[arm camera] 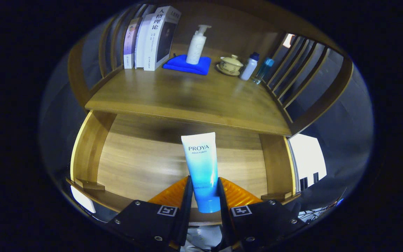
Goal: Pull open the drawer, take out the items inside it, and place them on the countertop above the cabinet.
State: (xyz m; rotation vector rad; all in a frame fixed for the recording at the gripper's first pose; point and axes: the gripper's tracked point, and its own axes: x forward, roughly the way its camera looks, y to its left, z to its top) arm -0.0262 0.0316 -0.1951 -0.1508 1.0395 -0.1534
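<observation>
A white-to-blue cosmetic tube (pixel 202 168) stands upright between my two fingers, cap end down, and my gripper (pixel 204 190) is shut on its lower part. Below and behind the tube lies the pulled-out wooden drawer (pixel 135 164), its light wood floor bare around the tube. Just beyond the drawer runs the wooden countertop (pixel 187 98) of the cabinet, a little higher than the tube's top.
At the back of the countertop stand several books (pixel 152 38), a white pump bottle (pixel 196 47) on a folded blue cloth (pixel 187 65), a lidded cup on a saucer (pixel 230 65), a white bottle (pixel 249 67) and a blue bottle (pixel 263 70). Slatted wooden rails (pixel 303 66) flank both sides.
</observation>
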